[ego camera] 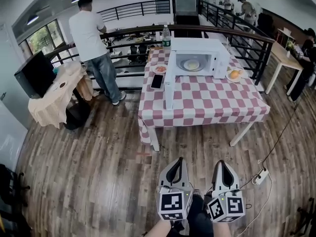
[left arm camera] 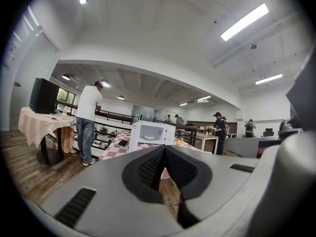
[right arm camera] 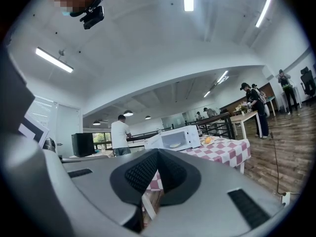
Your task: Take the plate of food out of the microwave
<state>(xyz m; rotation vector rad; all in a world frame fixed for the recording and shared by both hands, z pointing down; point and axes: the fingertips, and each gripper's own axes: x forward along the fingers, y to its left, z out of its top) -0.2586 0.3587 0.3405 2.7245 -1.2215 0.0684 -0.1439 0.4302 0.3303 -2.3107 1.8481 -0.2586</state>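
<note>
A white microwave stands at the back of a table with a red-and-white checked cloth. Its door hangs open to the left. Inside sits a pale plate of food. Both grippers are low over the wooden floor, well short of the table. My left gripper and right gripper are side by side, each shut with nothing held. The left gripper view shows shut jaws aimed at the microwave. In the right gripper view the microwave lies beyond the shut tips.
On the table lie a black phone, a small plate, a bottle and a plate with orange fruit. A person in a white shirt stands left by the railing. A draped side table holds a monitor. A power strip lies on the floor.
</note>
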